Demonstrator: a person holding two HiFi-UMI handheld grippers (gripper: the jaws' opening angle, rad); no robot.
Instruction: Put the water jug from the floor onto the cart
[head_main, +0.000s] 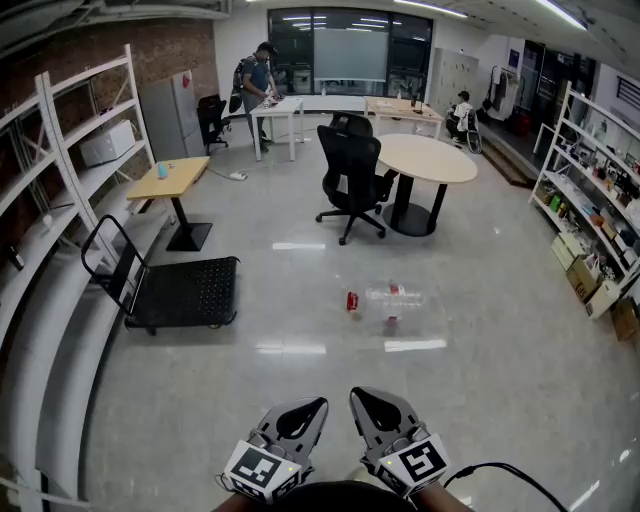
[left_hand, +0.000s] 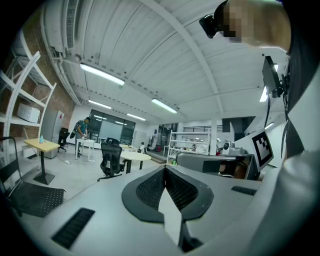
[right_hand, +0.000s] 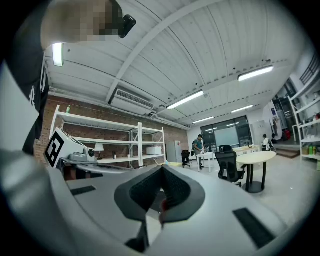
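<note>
Standing well back, the left gripper (head_main: 303, 416) and right gripper (head_main: 375, 408) are both pressed together, empty. The water jug (head_main: 393, 298) lies on the open floor (head_main: 300, 375), well apart from the cart (head_main: 185, 290). Better to walk close first, then spread the jaws wide.

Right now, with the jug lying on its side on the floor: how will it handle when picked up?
The water jug lies on its side on glossy floor, so a nudge would probably roll it. It looks clear right through, so likely near empty and light, perhaps thin-walled enough to flex under the jaws. Smooth plastic may slip.
</note>
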